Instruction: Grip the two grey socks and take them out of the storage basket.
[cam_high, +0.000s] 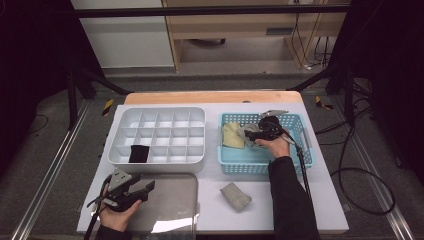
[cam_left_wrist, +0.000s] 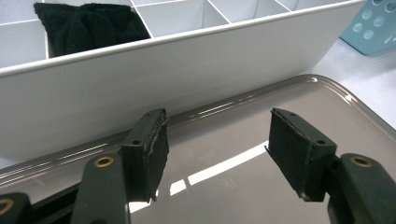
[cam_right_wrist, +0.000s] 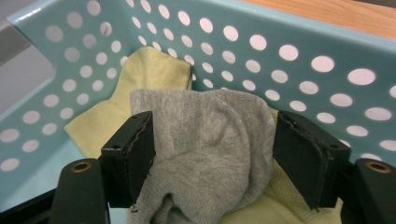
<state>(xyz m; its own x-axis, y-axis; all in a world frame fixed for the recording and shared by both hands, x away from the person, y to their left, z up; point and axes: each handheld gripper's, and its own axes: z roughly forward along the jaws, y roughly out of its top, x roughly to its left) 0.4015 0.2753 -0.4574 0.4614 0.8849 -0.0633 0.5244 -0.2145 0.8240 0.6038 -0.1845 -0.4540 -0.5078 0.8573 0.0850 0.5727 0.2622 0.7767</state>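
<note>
A grey sock (cam_right_wrist: 205, 135) lies on a yellow sock (cam_right_wrist: 154, 70) inside the light blue perforated basket (cam_right_wrist: 280, 46). My right gripper (cam_right_wrist: 212, 154) is open with its jaws either side of the grey sock, the cloth bunched between them. In the high view the right gripper (cam_high: 248, 134) reaches into the basket (cam_high: 265, 167) next to the yellow sock (cam_high: 232, 135). My left gripper (cam_left_wrist: 217, 154) is open and holds nothing, hovering over a metal tray (cam_left_wrist: 261, 116). It shows at the front left as the left gripper (cam_high: 145, 189).
A white compartment organizer (cam_high: 155, 162) sits behind the tray (cam_high: 170, 200), with a black sock (cam_high: 138, 153) in a front cell, also seen as the black sock (cam_left_wrist: 88, 25). Another grey sock (cam_high: 235, 196) lies on the white table in front of the basket.
</note>
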